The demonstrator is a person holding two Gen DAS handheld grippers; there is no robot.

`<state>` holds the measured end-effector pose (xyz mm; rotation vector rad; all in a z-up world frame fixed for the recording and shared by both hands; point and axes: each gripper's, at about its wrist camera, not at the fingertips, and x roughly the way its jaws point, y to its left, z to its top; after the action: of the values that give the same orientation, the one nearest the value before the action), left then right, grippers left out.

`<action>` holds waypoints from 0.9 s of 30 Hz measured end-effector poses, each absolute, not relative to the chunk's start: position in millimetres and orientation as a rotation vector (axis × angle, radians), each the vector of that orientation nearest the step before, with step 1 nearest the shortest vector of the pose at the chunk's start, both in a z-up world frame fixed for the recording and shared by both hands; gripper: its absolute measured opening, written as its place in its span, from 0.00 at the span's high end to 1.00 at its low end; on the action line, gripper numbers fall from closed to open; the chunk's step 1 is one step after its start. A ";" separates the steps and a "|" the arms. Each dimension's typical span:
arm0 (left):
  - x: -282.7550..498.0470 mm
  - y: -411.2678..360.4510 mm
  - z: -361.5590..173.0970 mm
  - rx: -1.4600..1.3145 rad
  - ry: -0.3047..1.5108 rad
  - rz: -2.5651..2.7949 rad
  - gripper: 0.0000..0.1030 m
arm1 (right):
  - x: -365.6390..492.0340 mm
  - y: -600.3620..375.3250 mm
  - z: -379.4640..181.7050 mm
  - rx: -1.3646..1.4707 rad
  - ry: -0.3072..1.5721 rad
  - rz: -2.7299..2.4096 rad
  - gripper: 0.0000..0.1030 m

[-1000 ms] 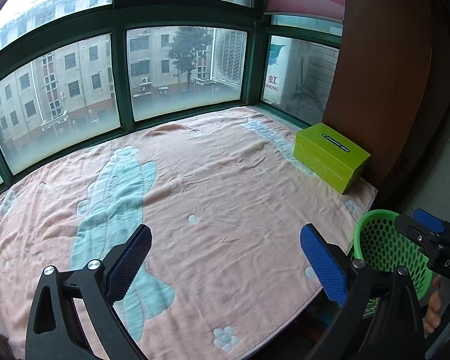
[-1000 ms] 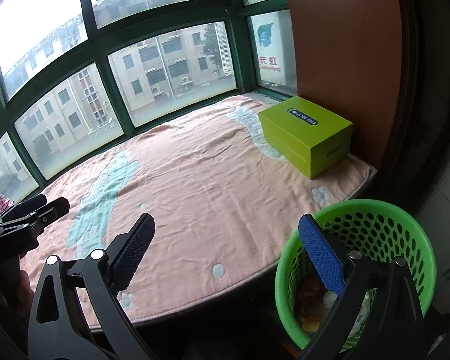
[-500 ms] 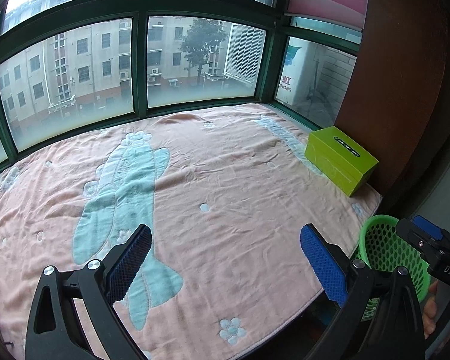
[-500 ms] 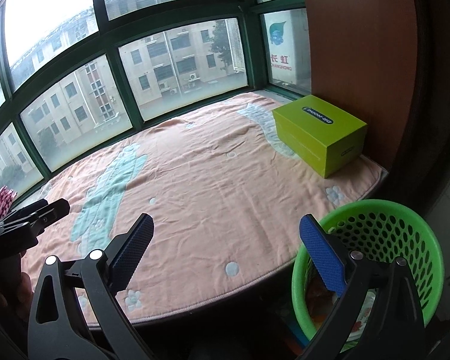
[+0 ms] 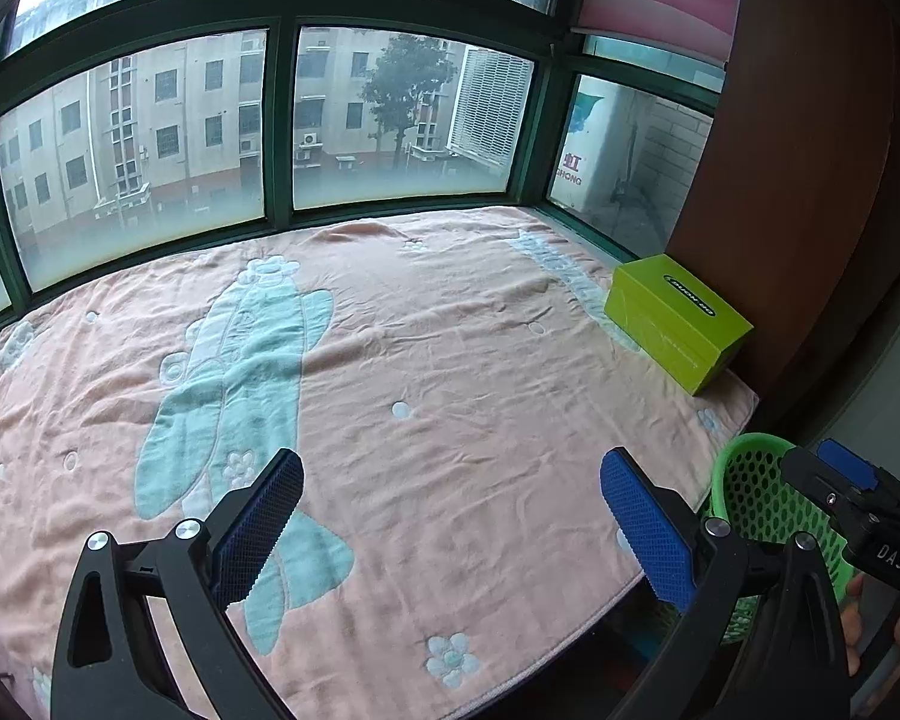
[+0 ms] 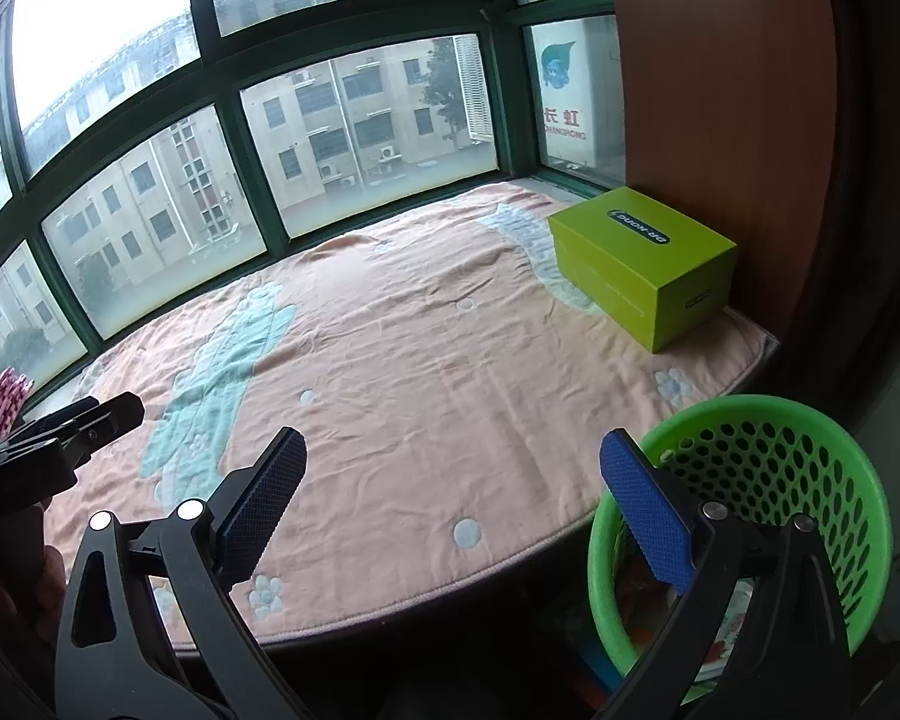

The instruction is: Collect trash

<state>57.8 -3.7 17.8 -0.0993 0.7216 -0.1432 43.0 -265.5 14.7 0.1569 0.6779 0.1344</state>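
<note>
A green mesh waste basket (image 6: pixel 822 468) stands on the floor at the front right corner of the bay-window platform, with wrappers lying in its bottom (image 6: pixel 714 642); its rim (image 5: pixel 750 450) also shows in the left wrist view. My right gripper (image 6: pixel 450 504) is open and empty, its right finger over the basket's near rim. My left gripper (image 5: pixel 450 516) hangs open and empty above the blanket's front edge. Each gripper shows in the other's view: the right one (image 5: pixel 852 498) over the basket, the left one (image 6: pixel 72 432) at the far left. I see no loose trash on the blanket.
A pink blanket (image 5: pixel 426 360) with a pale blue figure covers the platform. A lime-green box (image 6: pixel 642 258) sits at its right end against a brown wooden panel (image 6: pixel 708 90). Green-framed windows (image 5: pixel 276 120) curve round the back. A red-and-white patterned item (image 6: pixel 0 408) lies at the far left.
Both grippers have drawn back and up from the platform, so the blanket and box look farther off. The basket has slid lower and to the right. Both stayed open.
</note>
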 end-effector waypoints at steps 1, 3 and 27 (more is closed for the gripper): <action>57.6 -3.3 18.1 -0.099 0.720 -0.142 0.07 | 42.8 -265.4 14.9 0.157 0.677 0.135 0.05; 57.2 -2.8 18.3 -0.099 0.717 -0.141 0.07 | 42.8 -265.3 15.1 0.157 0.676 0.132 0.05; 55.7 -2.9 17.6 -0.078 0.704 -0.121 0.07 | 42.7 -267.2 16.7 0.156 0.670 0.127 0.05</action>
<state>55.7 -2.9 17.6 -0.0781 0.7039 -0.1214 42.7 -267.2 16.7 0.1565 0.6698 0.1267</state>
